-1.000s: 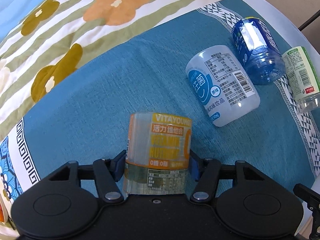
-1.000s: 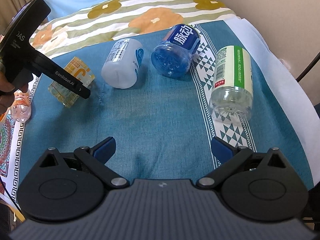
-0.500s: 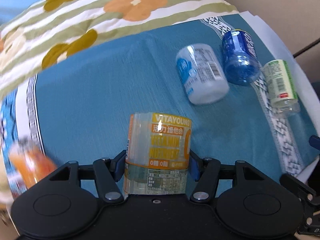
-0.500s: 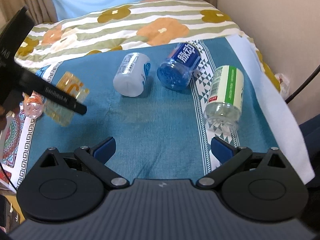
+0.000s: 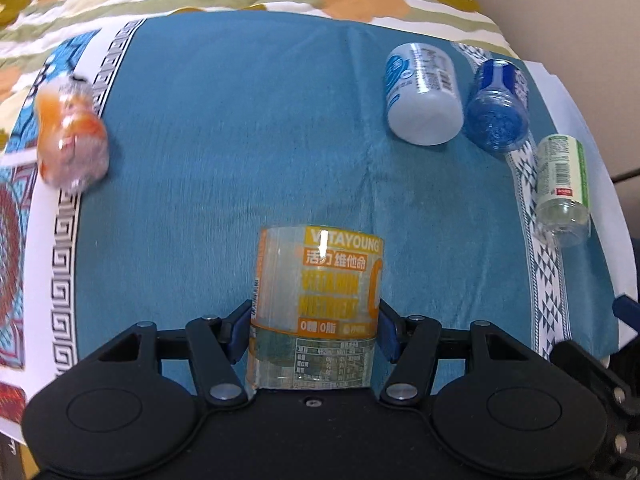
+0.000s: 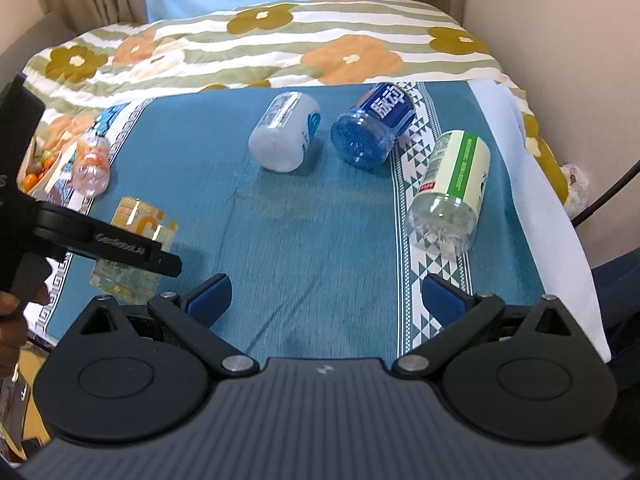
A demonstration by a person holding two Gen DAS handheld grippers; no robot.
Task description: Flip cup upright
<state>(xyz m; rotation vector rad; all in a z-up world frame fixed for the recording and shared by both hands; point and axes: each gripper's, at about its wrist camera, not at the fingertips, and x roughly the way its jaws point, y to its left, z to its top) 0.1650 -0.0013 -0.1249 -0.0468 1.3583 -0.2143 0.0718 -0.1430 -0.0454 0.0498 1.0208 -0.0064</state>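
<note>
My left gripper [image 5: 314, 334] is shut on a clear cup with an orange VITAYOUNG label [image 5: 318, 304]. It holds the cup tilted above the blue cloth [image 5: 240, 160]. In the right wrist view the same cup [image 6: 134, 248] hangs at the left, partly behind the left gripper's black finger [image 6: 120, 246]. My right gripper [image 6: 326, 298] is open and empty, low over the near part of the cloth [image 6: 320, 240].
Several cut bottle cups lie on their sides: a white one [image 6: 286, 136], a blue one [image 6: 372, 126], a green-labelled one [image 6: 450, 188], an orange one [image 6: 92, 164] at the cloth's left edge. A floral quilt [image 6: 280, 48] lies beyond.
My left gripper has lifted the orange-labelled cup and drawn it back toward the near left. The right gripper has pulled back and risen, still open.
</note>
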